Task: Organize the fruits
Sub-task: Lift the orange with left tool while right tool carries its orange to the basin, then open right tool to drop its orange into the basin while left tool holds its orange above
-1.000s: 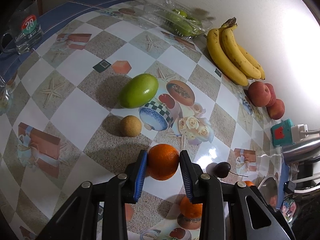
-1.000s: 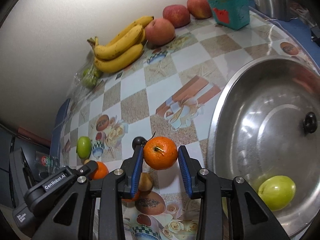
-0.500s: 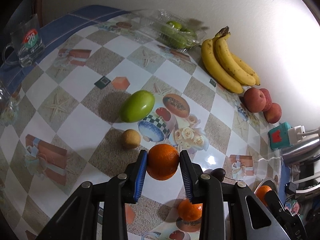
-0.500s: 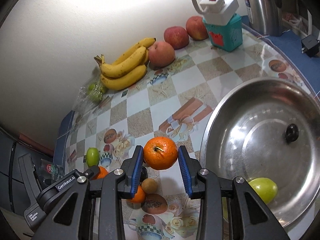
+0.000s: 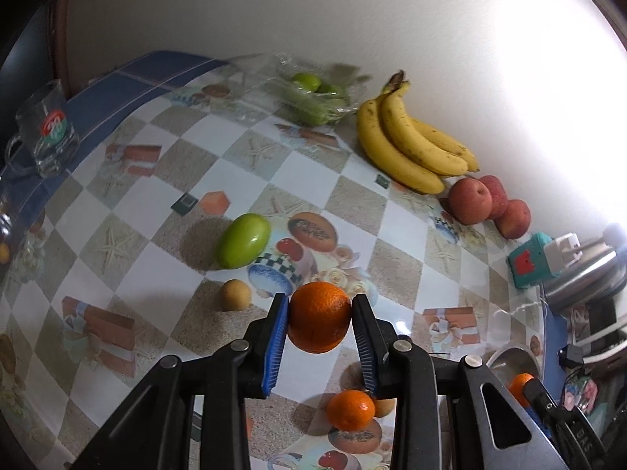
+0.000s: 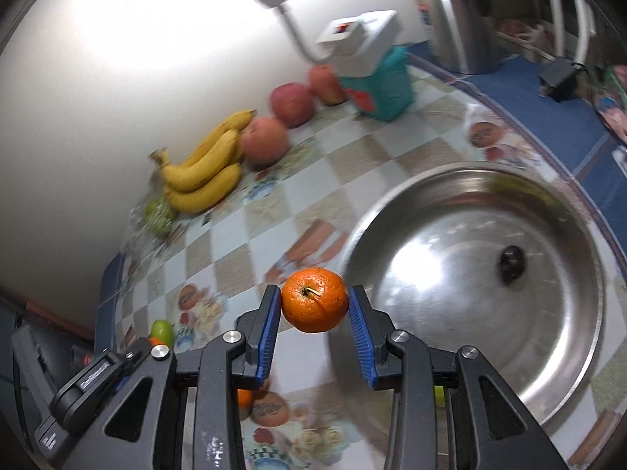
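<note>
My left gripper (image 5: pixel 319 323) is shut on an orange (image 5: pixel 319 316), held above the patterned tablecloth. My right gripper (image 6: pixel 314 307) is shut on a second orange (image 6: pixel 314 304), stem side up, just left of the rim of a big steel basin (image 6: pixel 564 356). A third orange (image 5: pixel 350 409) lies on the table below the left gripper. A green mango (image 5: pixel 243 239) and a small tan round fruit (image 5: pixel 234 294) lie left of centre. Bananas (image 5: pixel 411 145) and red apples (image 5: pixel 470 200) sit along the wall. A dark small fruit (image 6: pixel 512 263) rests inside the basin.
A clear plastic bag of green fruit (image 5: pixel 313 96) lies at the back by the wall. A glass mug (image 5: pixel 49 131) stands at the far left edge. A teal box with a white plug (image 6: pixel 378 74) and a steel kettle (image 6: pixel 470 15) stand at the back right.
Both grippers have risen with their oranges, so the table looks farther off. The right gripper has shifted toward the basin; the green fruit in the basin has slipped behind its finger.
</note>
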